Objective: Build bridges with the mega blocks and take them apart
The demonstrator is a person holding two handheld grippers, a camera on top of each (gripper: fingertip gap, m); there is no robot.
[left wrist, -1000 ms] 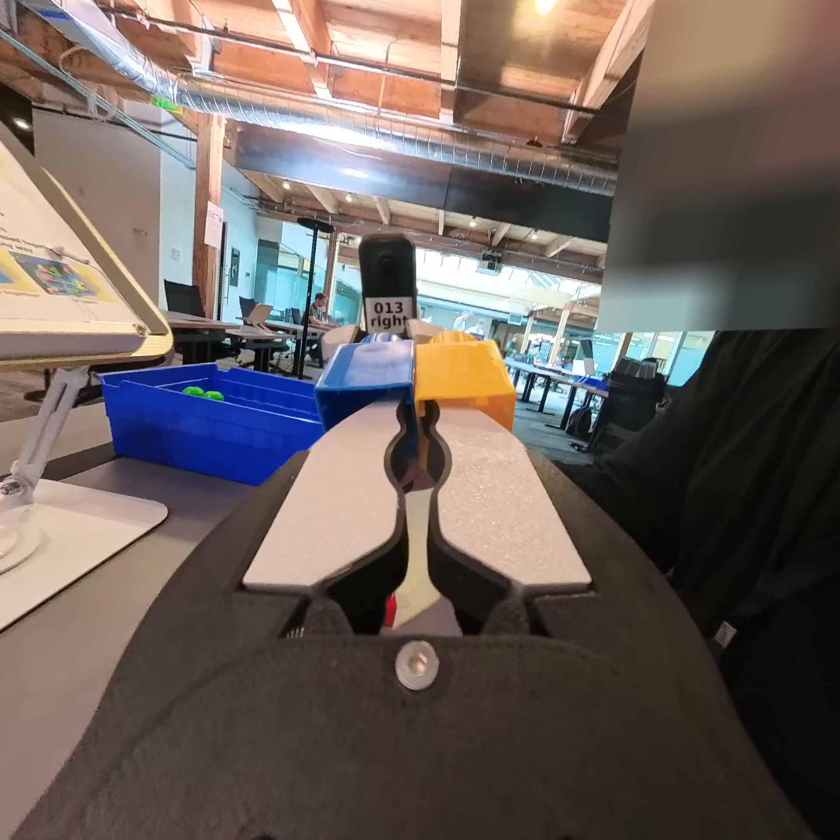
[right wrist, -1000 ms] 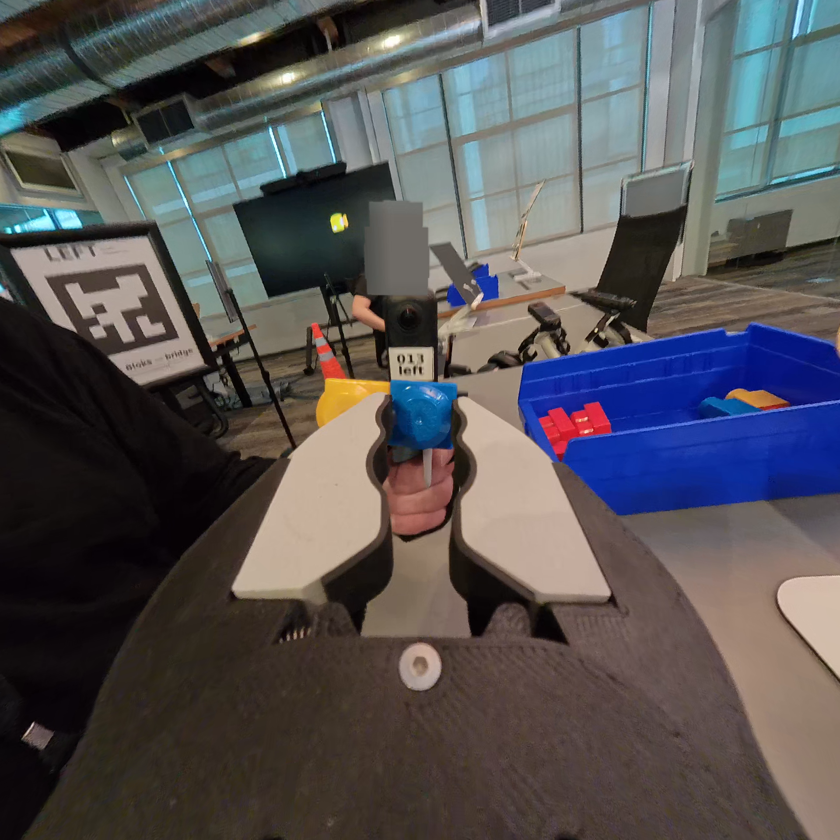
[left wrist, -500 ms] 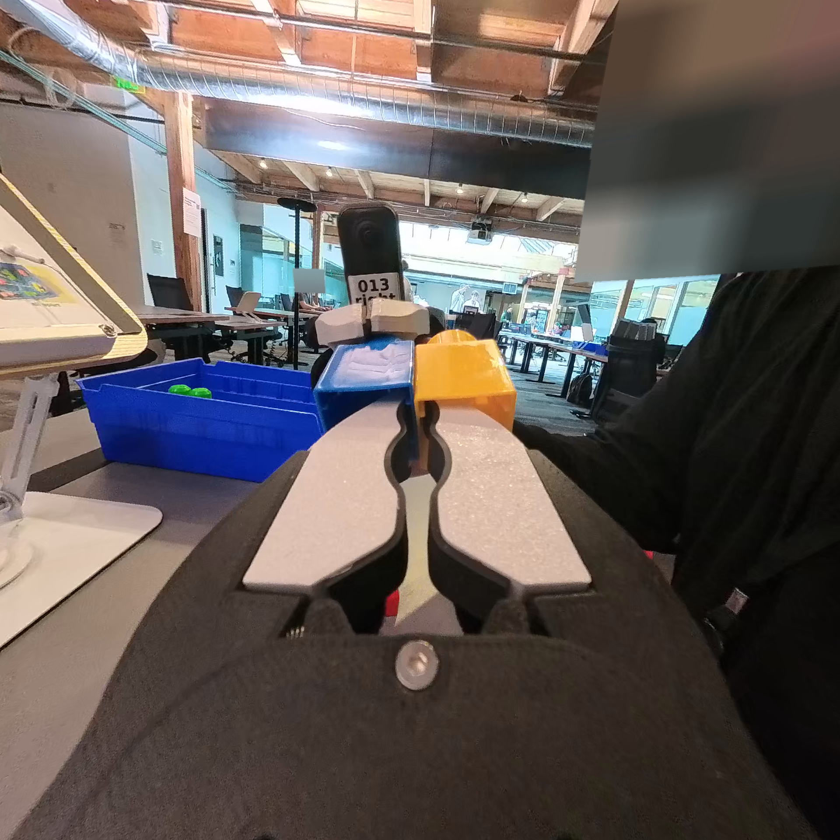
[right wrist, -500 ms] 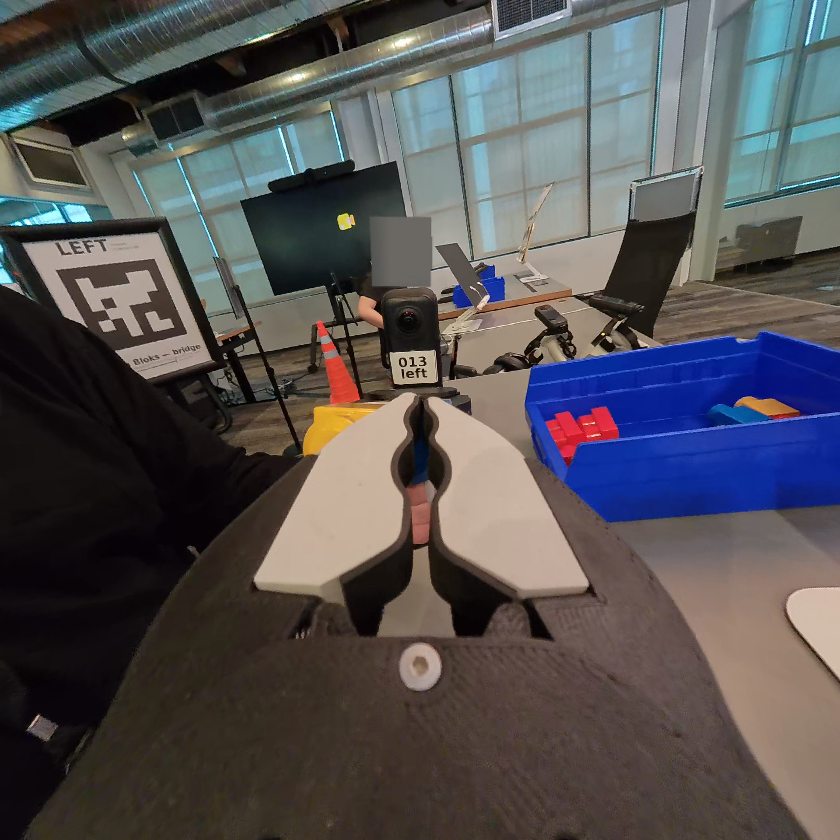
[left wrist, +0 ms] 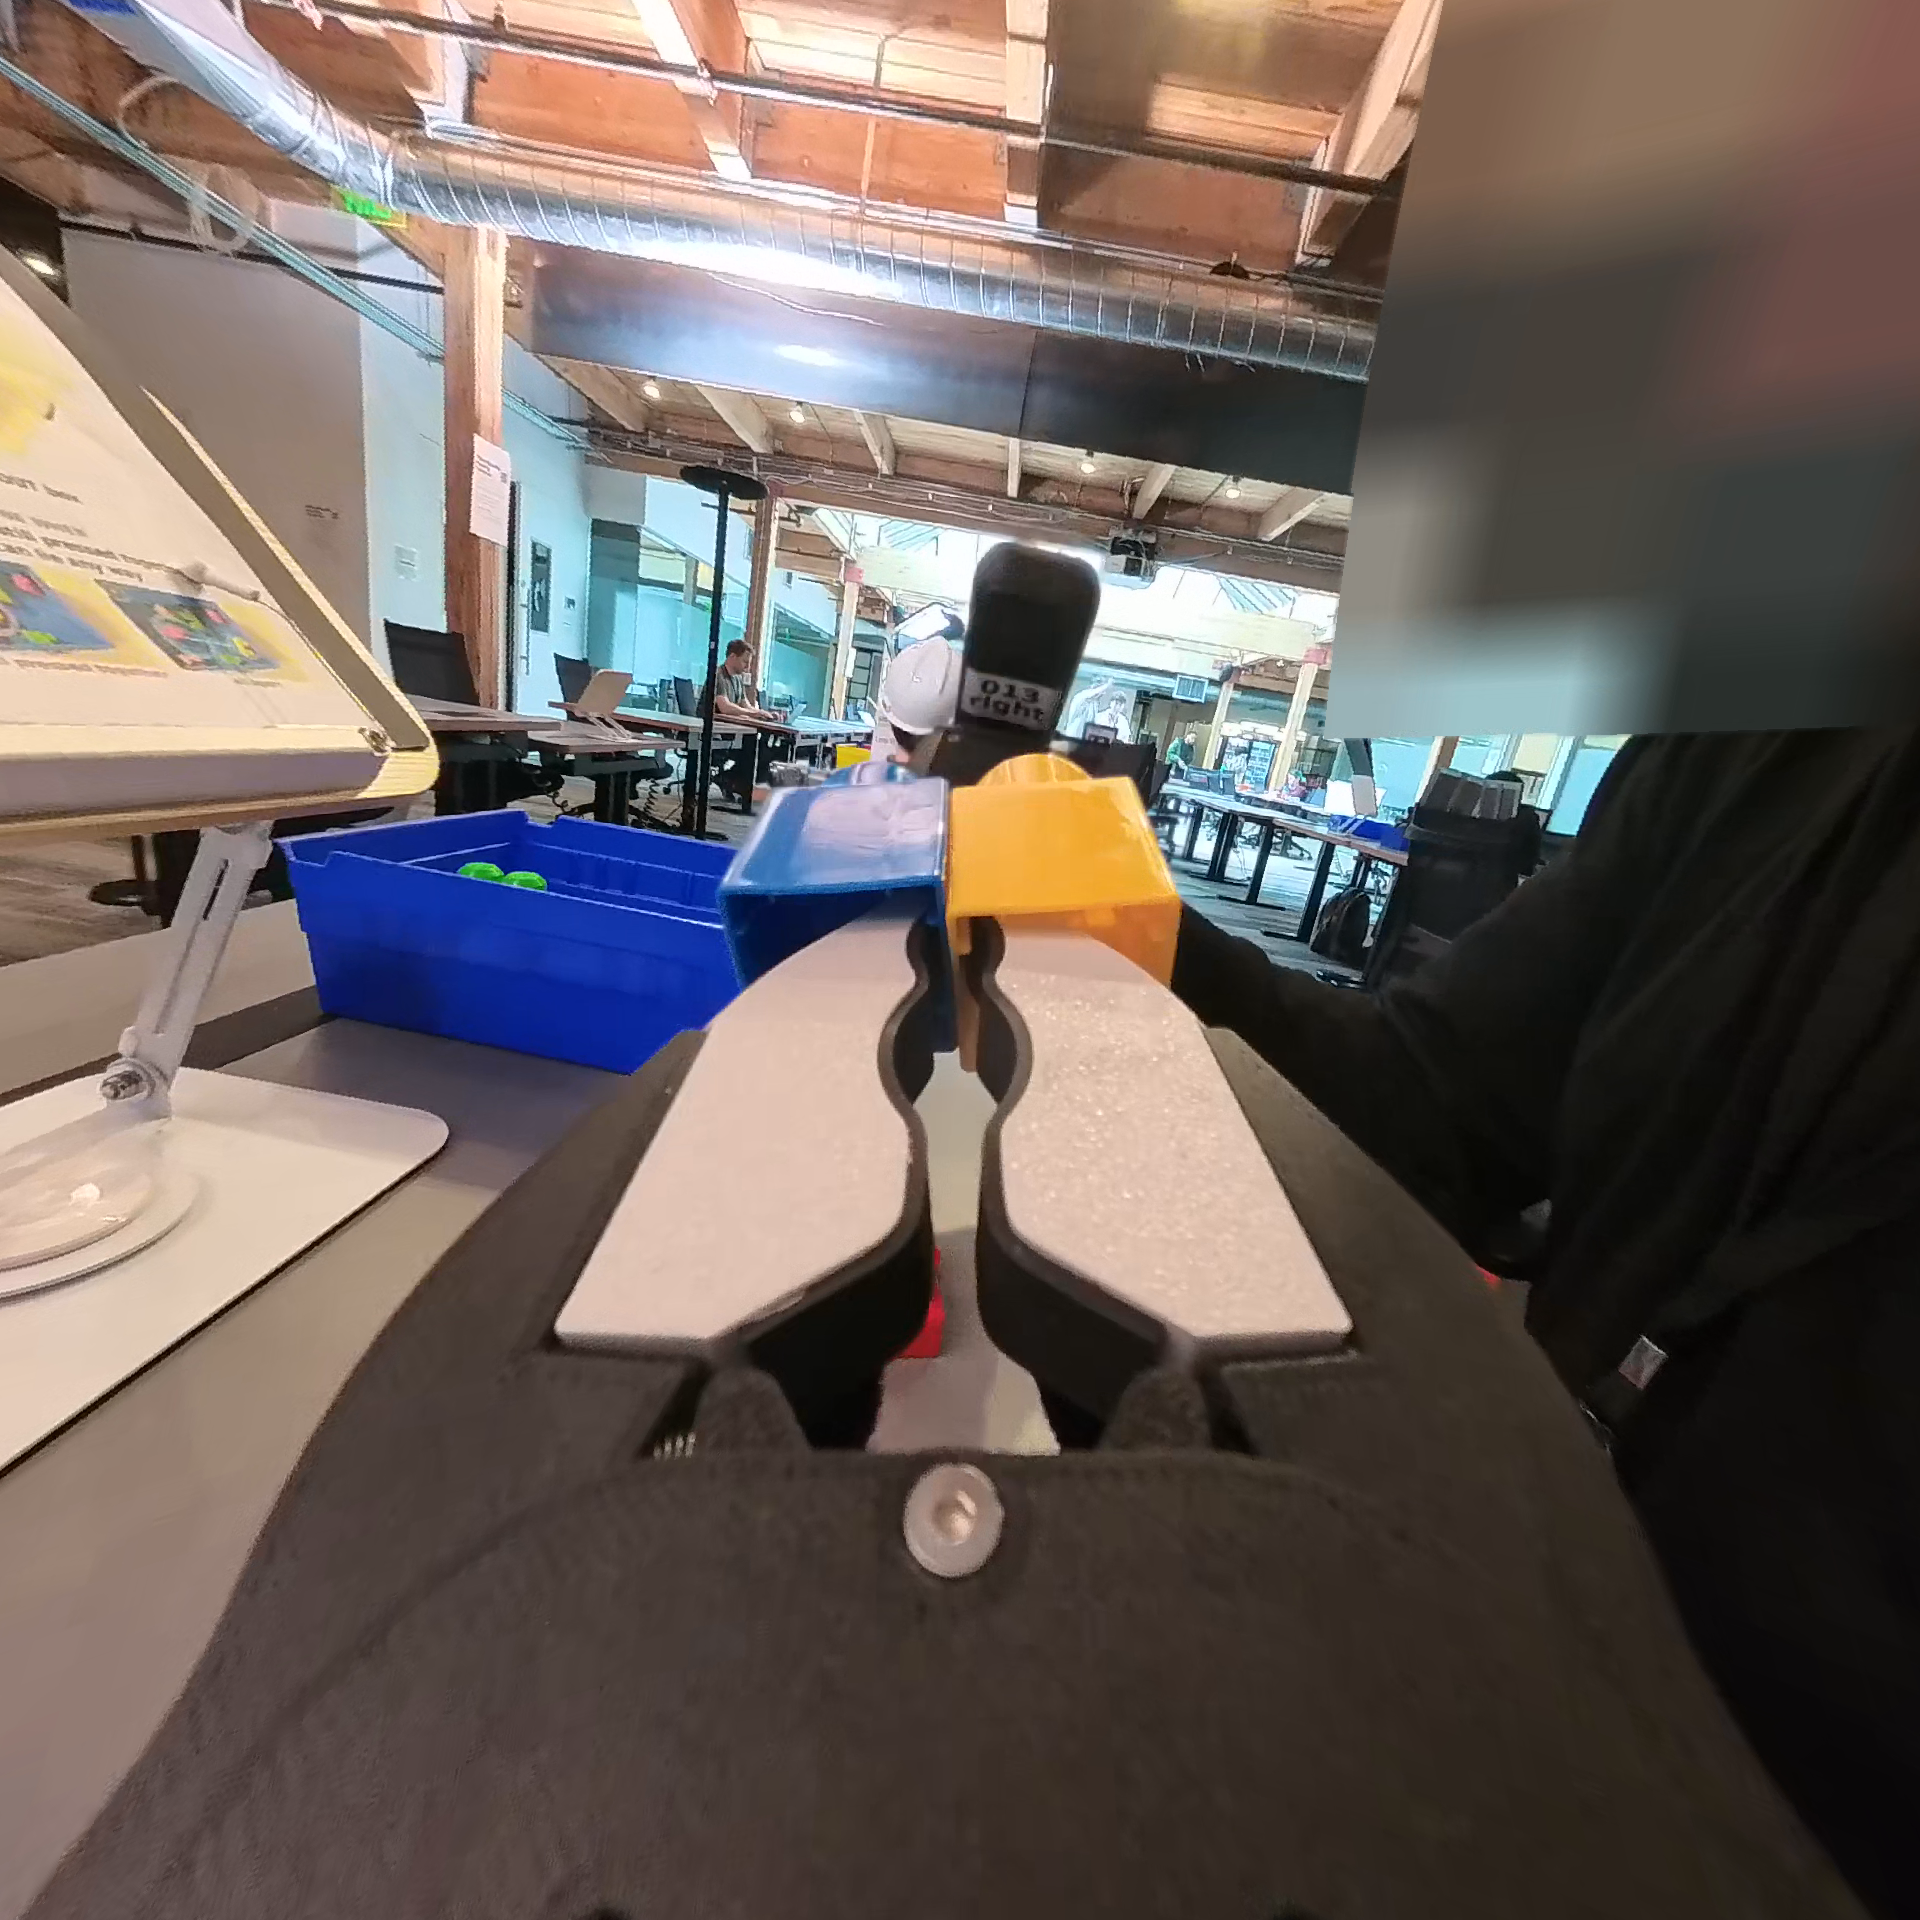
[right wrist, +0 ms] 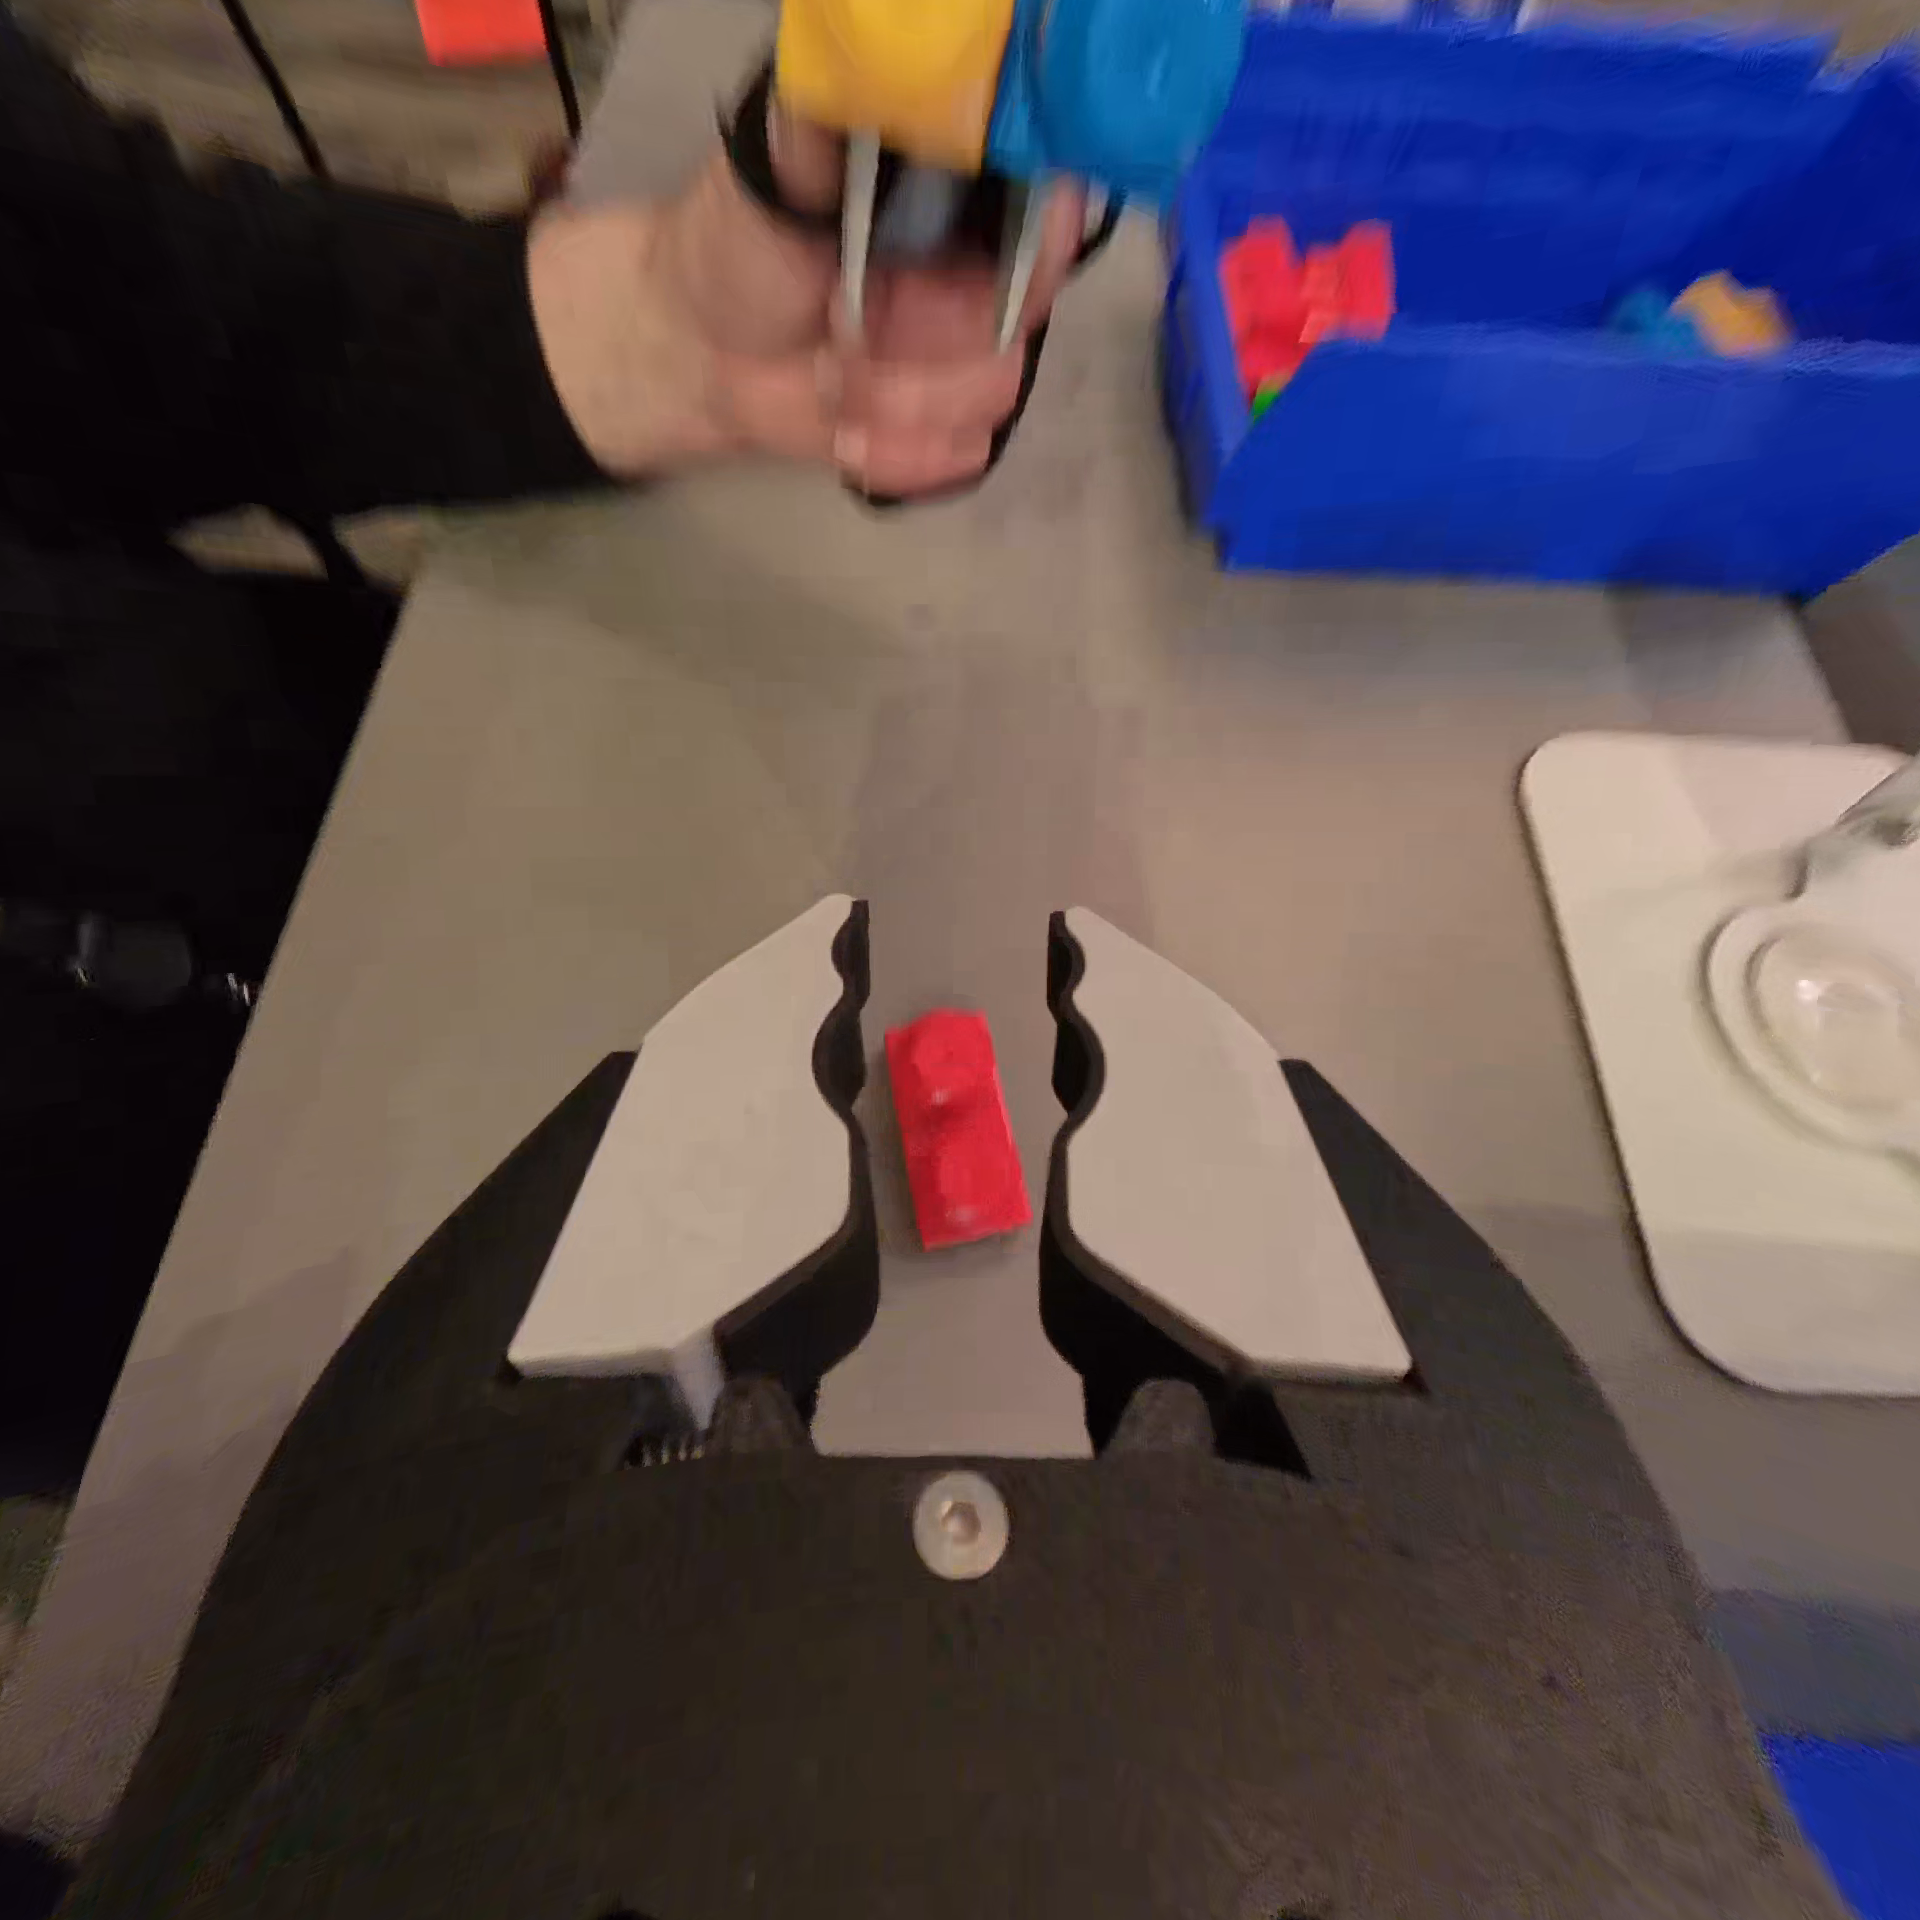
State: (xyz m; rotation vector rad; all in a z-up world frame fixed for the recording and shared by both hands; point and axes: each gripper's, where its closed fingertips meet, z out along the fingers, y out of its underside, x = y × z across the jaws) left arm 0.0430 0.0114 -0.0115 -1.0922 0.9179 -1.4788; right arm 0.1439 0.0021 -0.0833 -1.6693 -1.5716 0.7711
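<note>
My left gripper (left wrist: 954,935) is shut on the meeting walls of a blue block (left wrist: 831,862) and a yellow block (left wrist: 1049,852), which sit side by side and are held above the table. Both blocks also show blurred at the top of the right wrist view, the yellow block (right wrist: 894,73) left of the blue block (right wrist: 1112,83). My right gripper (right wrist: 954,914) is open and points down at the grey table (right wrist: 623,779). A red block (right wrist: 956,1127) lies on the table between its fingers, and neither pad touches it.
A blue bin (left wrist: 499,935) holds green blocks (left wrist: 504,876). In the right wrist view the blue bin (right wrist: 1558,436) holds red blocks (right wrist: 1309,281) and others. A white stand base (right wrist: 1714,1039) lies to the right. A person's hand (right wrist: 727,312) holds the left gripper. My hands' fingertips stand some 12 cm from each other.
My right gripper left the blue block's stud, closed, then opened and swung down over the red block on the table. My left gripper kept its hold on the blue and yellow blocks.
</note>
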